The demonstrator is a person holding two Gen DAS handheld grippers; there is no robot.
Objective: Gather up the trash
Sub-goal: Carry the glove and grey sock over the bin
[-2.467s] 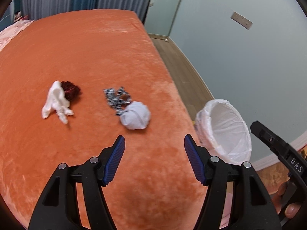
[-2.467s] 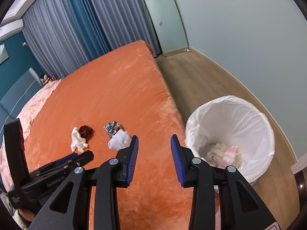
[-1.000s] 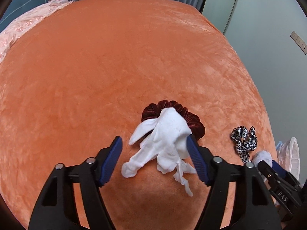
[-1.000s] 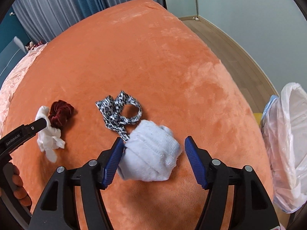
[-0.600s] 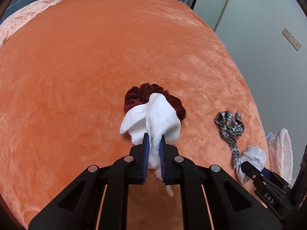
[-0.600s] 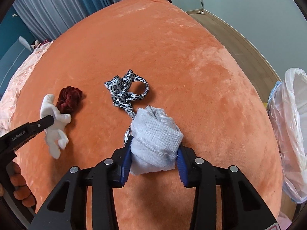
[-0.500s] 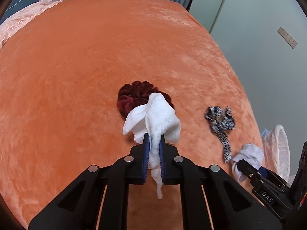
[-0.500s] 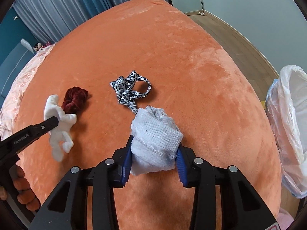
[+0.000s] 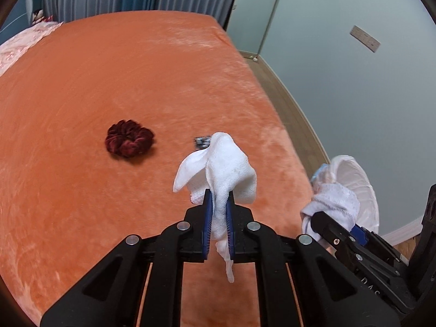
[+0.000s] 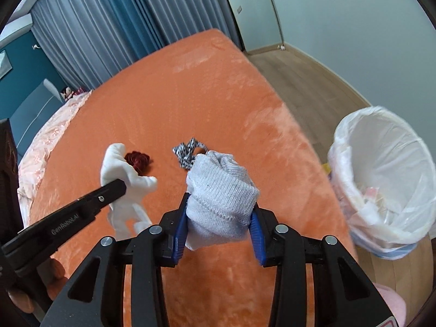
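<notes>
White rag (image 9: pixel 223 163) pinched in left tool (image 9: pixel 217 218), balled sock (image 10: pixel 220 190) clamped in right tool (image 10: pixel 219 231)

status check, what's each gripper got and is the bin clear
Left hand-held gripper shut on white cloth. Right hand-held gripper shut on grey rolled sock. Lined bin open beside bed, nothing blocking. Scrunchie left on bed.

This is a bedroom in a home. A big bed (image 10: pixel 190 95) with a soft orange blanket fills most of the room. A pink cover (image 10: pixel 43 147) lies at its far end. Long grey and blue curtains (image 10: pixel 109 19) hang behind the bed. The floor (image 10: pixel 308 81) is wood, and the walls (image 10: pixel 354 21) are pale blue. A small bin (image 10: pixel 381 179) with a white bag stands beside the bed.
</notes>
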